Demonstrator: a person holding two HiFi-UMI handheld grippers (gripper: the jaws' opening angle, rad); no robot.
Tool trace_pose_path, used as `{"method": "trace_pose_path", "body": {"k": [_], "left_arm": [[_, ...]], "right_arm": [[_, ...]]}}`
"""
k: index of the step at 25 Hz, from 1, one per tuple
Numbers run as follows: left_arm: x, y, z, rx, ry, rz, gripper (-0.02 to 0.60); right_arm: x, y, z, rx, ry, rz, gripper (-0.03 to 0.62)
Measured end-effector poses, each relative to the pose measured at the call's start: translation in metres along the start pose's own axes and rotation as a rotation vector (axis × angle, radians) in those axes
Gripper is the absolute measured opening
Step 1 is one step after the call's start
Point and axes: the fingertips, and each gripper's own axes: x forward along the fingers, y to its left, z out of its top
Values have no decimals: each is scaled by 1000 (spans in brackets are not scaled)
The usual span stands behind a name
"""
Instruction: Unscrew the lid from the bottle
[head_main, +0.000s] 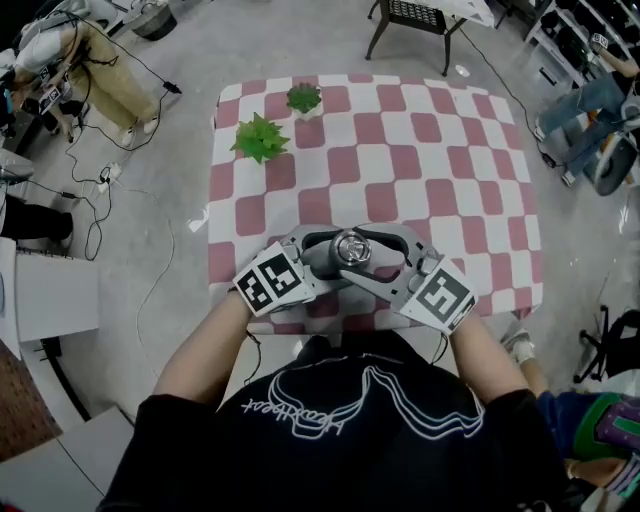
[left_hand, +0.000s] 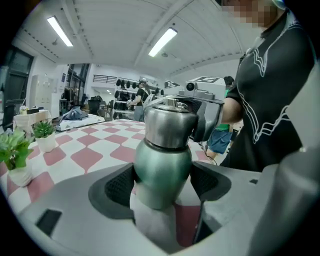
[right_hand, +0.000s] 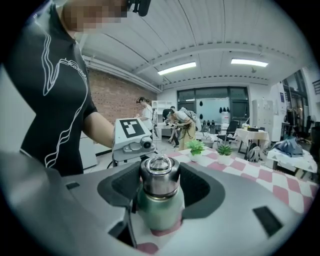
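Upright at the near edge of a desk (head_main: 440, 170) draped in pink-and-white checked cloth, a rounded bottle (left_hand: 162, 167) with a matte green body stands between two grey plastic tools. The left tool (left_hand: 162, 182) is clenched on the bulging green body, its dark textured pads pressed to both sides. The right tool (right_hand: 159, 187) grasps the brushed-steel lid (right_hand: 159, 176), a squat cylinder with a ringed top, seated on the bottle's neck. Spiky green potted plants (head_main: 260, 137) sit far off, near the desk's far left corner.
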Motion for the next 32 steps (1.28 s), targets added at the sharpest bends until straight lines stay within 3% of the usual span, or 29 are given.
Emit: {"method": "trace_pose_path", "body": {"k": [9, 17, 27, 32], "left_arm": [[-3, -2, -3, 82, 76, -194, 353], [-4, -1, -3, 89, 110, -268, 353], [-5, -1, -3, 97, 105, -276, 353], [-4, -2, -1, 95, 83, -243, 353]], "right_arm": [[3, 4, 0, -61, 46, 173, 253], [4, 3, 1, -88, 68, 277, 253], [5, 3, 1, -90, 68, 277, 253], [4, 1, 0, -76, 83, 203, 283]]}}
